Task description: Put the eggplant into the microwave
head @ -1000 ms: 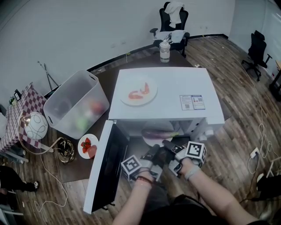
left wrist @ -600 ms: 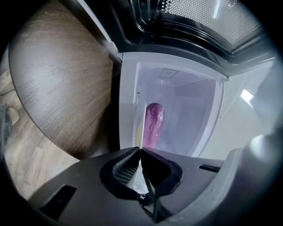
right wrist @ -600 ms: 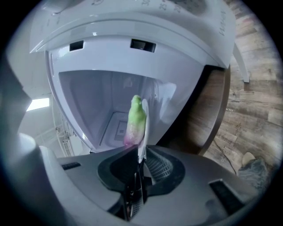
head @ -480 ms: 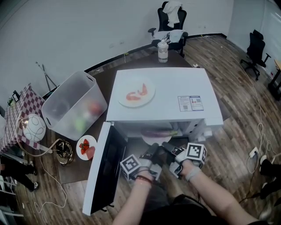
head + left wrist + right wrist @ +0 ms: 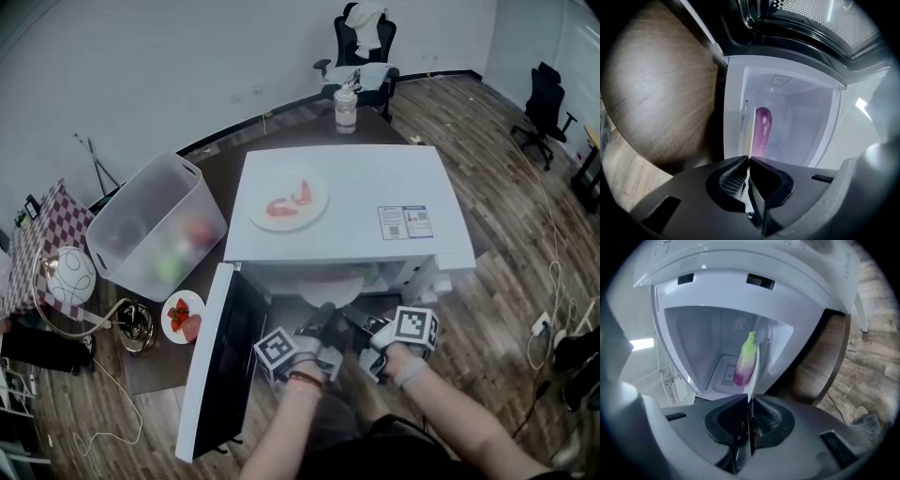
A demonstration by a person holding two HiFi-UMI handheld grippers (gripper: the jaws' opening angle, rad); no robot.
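Item: eggplant (image 5: 745, 363), lying on a white plate (image 5: 328, 287) within the microwave (image 5: 347, 202) cavity, toward its near side.
Door (image 5: 220, 361): open, swung left.
Left gripper (image 5: 747, 161): closed on the plate's near rim.
Right gripper (image 5: 750, 401): clamped on that same rim.
Status, as we judge it: eggplant is in. We have yet to release the plate, withdraw, and perhaps close the door.

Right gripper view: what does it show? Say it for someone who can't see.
The right gripper pinches the thin rim of a white plate. On it lies an eggplant, purple with a green end, inside the open microwave.
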